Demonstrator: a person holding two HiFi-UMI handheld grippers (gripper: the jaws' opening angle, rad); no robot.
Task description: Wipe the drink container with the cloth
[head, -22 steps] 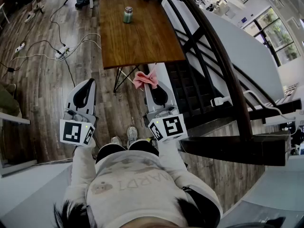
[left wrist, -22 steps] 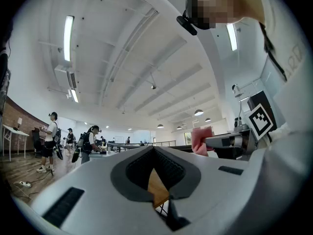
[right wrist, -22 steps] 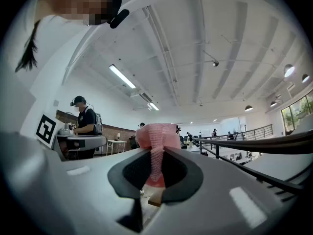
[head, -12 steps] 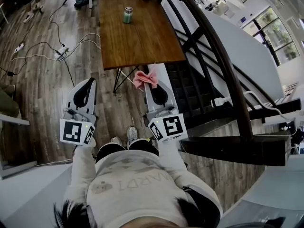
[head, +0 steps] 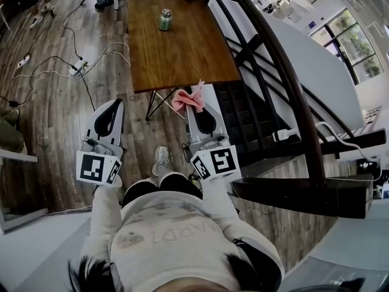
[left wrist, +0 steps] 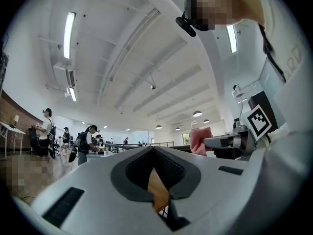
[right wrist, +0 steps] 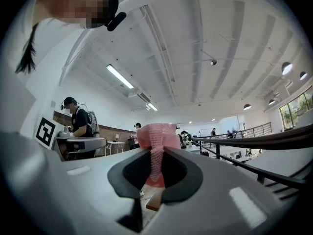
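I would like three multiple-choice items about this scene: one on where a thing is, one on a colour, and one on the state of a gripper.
1. Where does the drink container stand?
A. on a shelf
B. on the wooden table
C. on a chair

2. What colour is the cloth?
A. pink
B. blue
C. white

3. In what state is the left gripper?
A. shut on the cloth
B. wide open
C. shut, holding nothing

Key:
1 B: it stands near the table's far end.
2 A: the right gripper pinches a pink cloth.
3 C: its fingers meet with nothing between them.
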